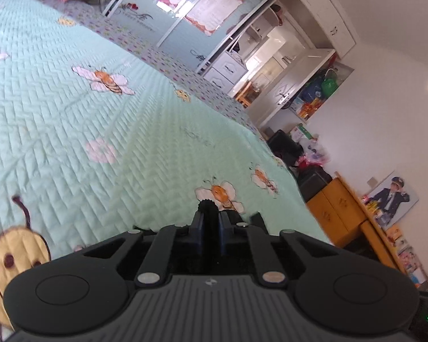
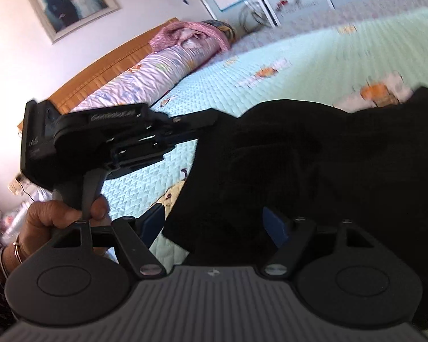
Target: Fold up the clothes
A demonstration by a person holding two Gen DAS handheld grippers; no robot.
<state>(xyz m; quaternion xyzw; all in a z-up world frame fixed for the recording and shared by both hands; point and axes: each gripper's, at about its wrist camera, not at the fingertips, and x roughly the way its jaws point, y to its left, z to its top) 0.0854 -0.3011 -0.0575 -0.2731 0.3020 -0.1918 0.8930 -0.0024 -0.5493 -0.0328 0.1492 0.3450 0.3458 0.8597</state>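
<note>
Home bedroom, quilted bee-print bedspread, wooden headboard, framed portrait, wardrobe

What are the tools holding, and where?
The left tool seems to pinch the black garment by its edge. The right tool is open; the garment lies between its fingers, ungripped.

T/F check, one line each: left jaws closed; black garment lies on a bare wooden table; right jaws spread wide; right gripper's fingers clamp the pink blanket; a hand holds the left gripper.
1. Left gripper jaws are closed: true.
2. Black garment lies on a wooden table: false, on the green bee-print quilt.
3. Right gripper jaws are spread wide: true.
4. Right gripper clamps the pink blanket: false, that lies by the headboard.
5. A hand holds the left gripper's handle: true.
</note>
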